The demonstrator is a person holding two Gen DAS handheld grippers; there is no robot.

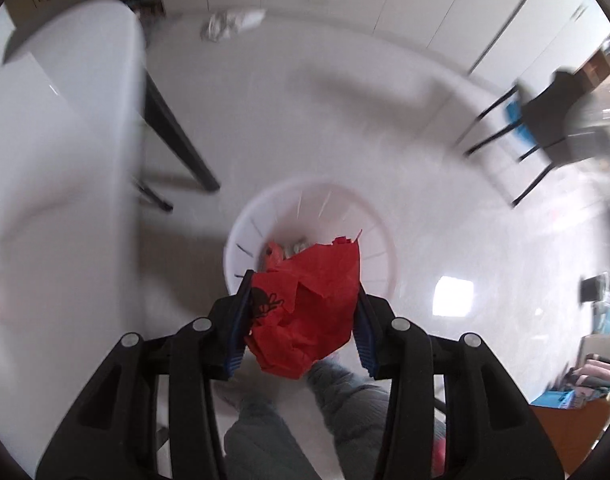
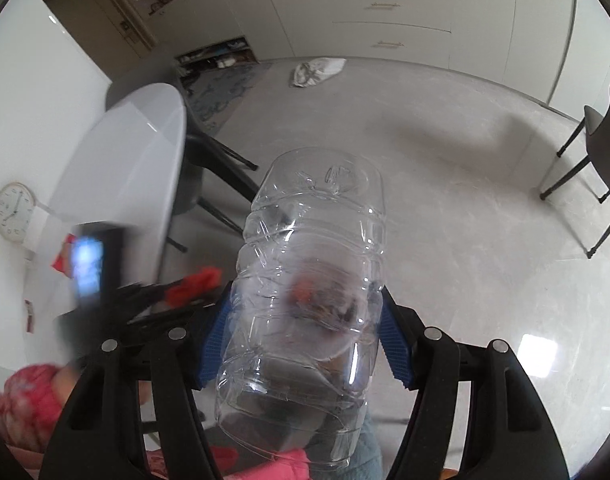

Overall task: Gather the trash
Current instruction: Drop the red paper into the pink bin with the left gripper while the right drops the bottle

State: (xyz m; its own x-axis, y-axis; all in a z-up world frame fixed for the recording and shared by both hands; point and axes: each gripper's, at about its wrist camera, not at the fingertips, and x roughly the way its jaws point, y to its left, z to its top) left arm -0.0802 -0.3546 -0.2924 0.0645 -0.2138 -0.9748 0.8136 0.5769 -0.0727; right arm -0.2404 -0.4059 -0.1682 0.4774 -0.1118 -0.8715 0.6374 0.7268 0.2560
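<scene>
Crumpled red paper point(image 1: 305, 312) pinched in my left gripper point(image 1: 303, 312), directly above white bin point(image 1: 241, 232), which already holds some scraps. Left is nearer the bin. Right gripper point(image 2: 301, 336) clamps one clear plastic bottle point(image 2: 305, 300), long axis pointing forward along the fingers. One more white wad point(image 2: 315, 70) on far floor.
</scene>
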